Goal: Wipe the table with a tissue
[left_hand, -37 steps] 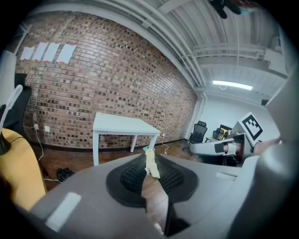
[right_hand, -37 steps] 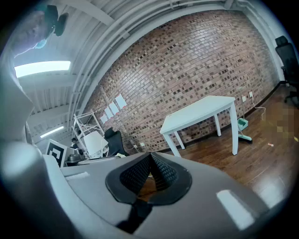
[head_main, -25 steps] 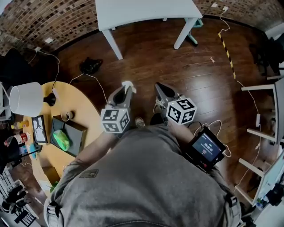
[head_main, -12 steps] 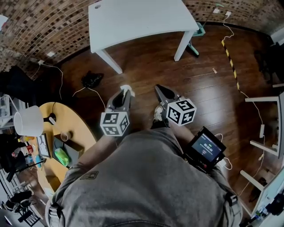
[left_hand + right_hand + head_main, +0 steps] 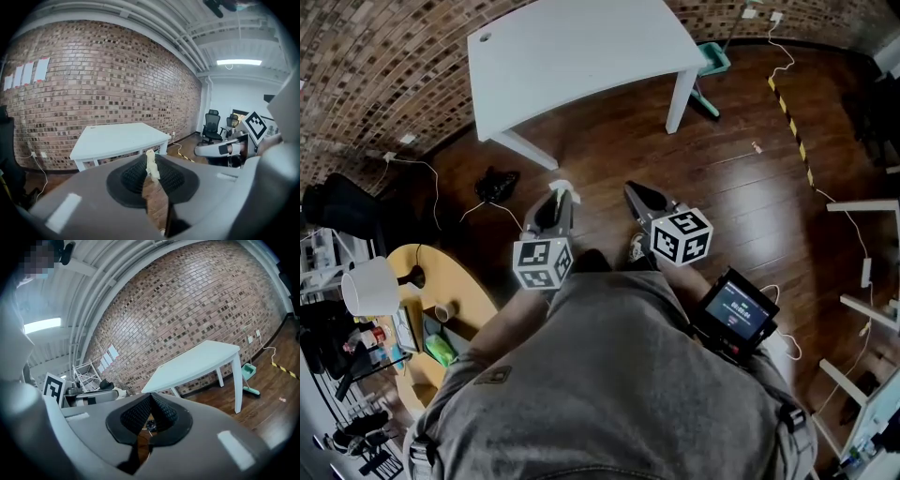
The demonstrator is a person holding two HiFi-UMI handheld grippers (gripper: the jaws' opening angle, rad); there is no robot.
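Head view looks down on the white table [image 5: 572, 56], which stands on the wooden floor [image 5: 722, 187] by a brick wall [image 5: 384, 56], well ahead of both tools. The left hand-held gripper [image 5: 557, 194] is clamped on the tissue [image 5: 563, 185], a small white tuft poking past its tips. Beside it, the right hand-held gripper [image 5: 635, 192] has its jaws together on nothing.
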